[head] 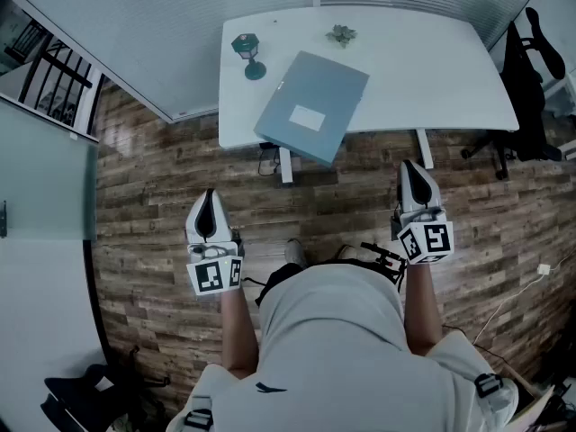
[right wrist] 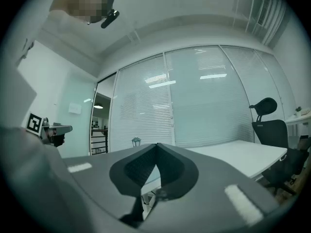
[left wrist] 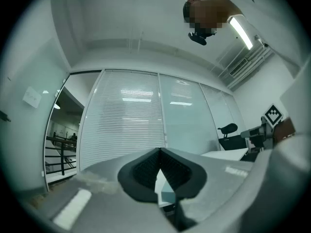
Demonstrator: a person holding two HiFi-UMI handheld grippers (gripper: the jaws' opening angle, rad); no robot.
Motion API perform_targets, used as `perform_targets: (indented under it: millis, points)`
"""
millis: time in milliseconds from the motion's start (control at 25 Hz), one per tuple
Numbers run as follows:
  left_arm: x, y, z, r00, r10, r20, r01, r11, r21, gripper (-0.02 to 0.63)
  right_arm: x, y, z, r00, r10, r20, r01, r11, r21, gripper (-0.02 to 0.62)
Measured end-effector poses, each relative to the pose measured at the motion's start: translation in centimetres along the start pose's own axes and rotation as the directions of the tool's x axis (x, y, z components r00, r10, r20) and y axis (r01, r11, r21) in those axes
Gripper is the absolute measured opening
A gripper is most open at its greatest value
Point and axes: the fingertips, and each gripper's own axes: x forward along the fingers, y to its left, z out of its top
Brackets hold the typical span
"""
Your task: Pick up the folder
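A white surface stands on a brown wood-plank floor, against a glass wall with closed blinds. A black office chair sits at its right end. A dark railing shows beyond the glass at left, and strip lights glow overhead.

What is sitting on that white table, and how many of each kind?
Blue-grey folder: 1
Green lantern: 1
Small plant: 1
Total: 3
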Motion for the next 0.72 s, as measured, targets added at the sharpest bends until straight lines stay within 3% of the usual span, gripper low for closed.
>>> perform_targets:
  millis: [720]
  points:
    - [-0.27,0.14,-0.04,1.0,-0.005,0.0,0.005,1.0,-0.005,0.005,0.05,0.15,0.42,1.0,0.012,0.018,-0.013,0.999,0.048,0.0]
